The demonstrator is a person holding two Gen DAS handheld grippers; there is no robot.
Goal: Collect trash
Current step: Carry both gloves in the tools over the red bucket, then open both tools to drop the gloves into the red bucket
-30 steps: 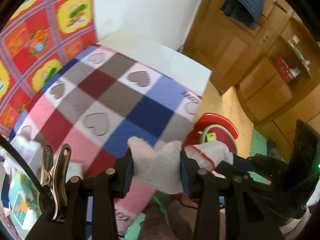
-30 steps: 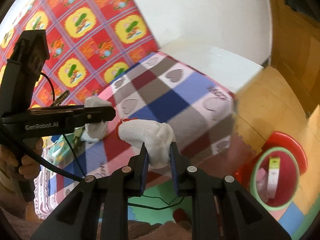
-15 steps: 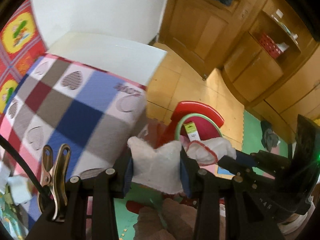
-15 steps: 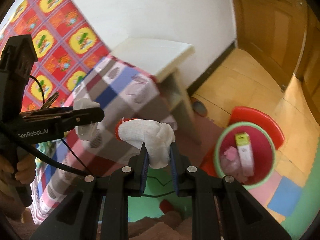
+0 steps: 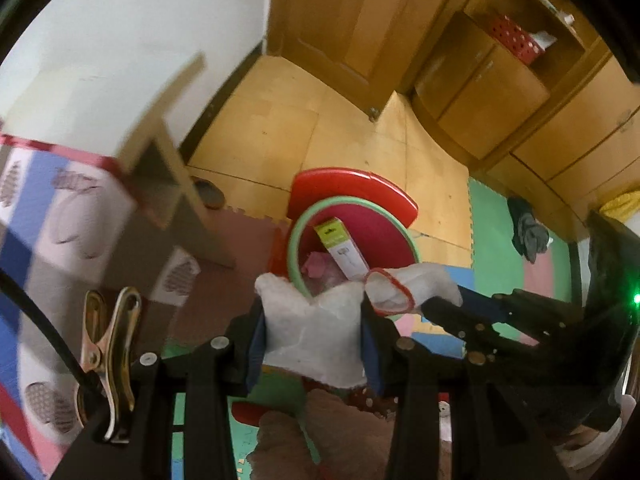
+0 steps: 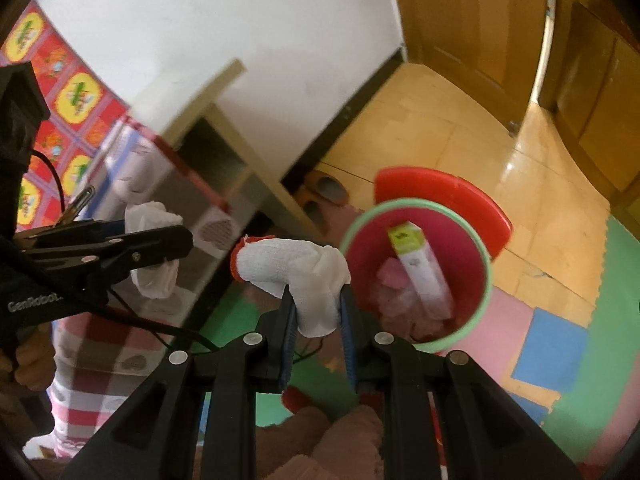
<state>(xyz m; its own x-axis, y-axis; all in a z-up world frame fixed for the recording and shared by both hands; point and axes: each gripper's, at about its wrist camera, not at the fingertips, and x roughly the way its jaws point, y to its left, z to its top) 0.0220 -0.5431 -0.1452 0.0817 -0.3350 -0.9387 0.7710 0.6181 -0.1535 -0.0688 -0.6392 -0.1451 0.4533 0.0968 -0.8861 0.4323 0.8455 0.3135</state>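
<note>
My left hand-held gripper [image 5: 314, 334] clamped on white cloth wad [image 5: 316, 332]; right hand-held gripper [image 6: 318, 312] clamped on white glove [image 6: 296, 268]. Both near red bin [image 6: 460, 336], not over it. Soft, light, squashes easily; hold at bunched middle.

We are holding both claws side by side, the left claw [image 5: 314, 334] and the right claw [image 6: 318, 308] each clamping a white glove.
</note>
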